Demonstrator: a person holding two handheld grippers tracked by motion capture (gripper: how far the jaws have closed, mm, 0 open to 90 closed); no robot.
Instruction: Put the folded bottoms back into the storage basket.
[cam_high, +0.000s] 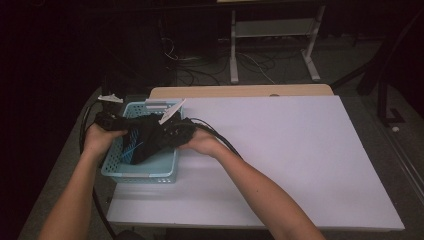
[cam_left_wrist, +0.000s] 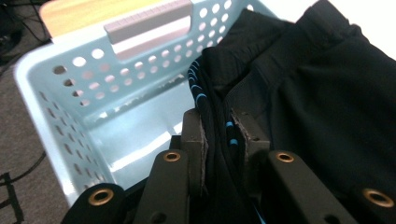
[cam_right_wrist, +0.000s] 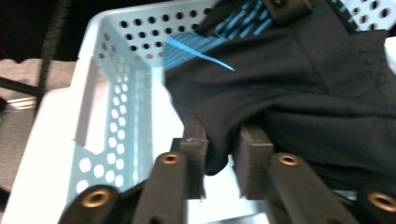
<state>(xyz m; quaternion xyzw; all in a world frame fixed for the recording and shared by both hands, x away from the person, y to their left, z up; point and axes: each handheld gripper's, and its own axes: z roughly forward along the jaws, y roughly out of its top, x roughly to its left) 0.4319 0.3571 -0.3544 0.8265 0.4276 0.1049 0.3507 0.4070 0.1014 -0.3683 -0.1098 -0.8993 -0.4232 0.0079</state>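
A black garment with blue stripes hangs over a light blue perforated basket at the table's left edge. My left gripper is shut on a striped fold of the garment, its pads pressing the cloth above the basket. From the other side my right gripper is shut on a black edge of the garment, with the fold squeezed between its fingers over the basket.
A white board covers the table to the right of the basket. A wooden strip shows at the far edge. Cables trail off the left side. A metal stand is on the floor beyond.
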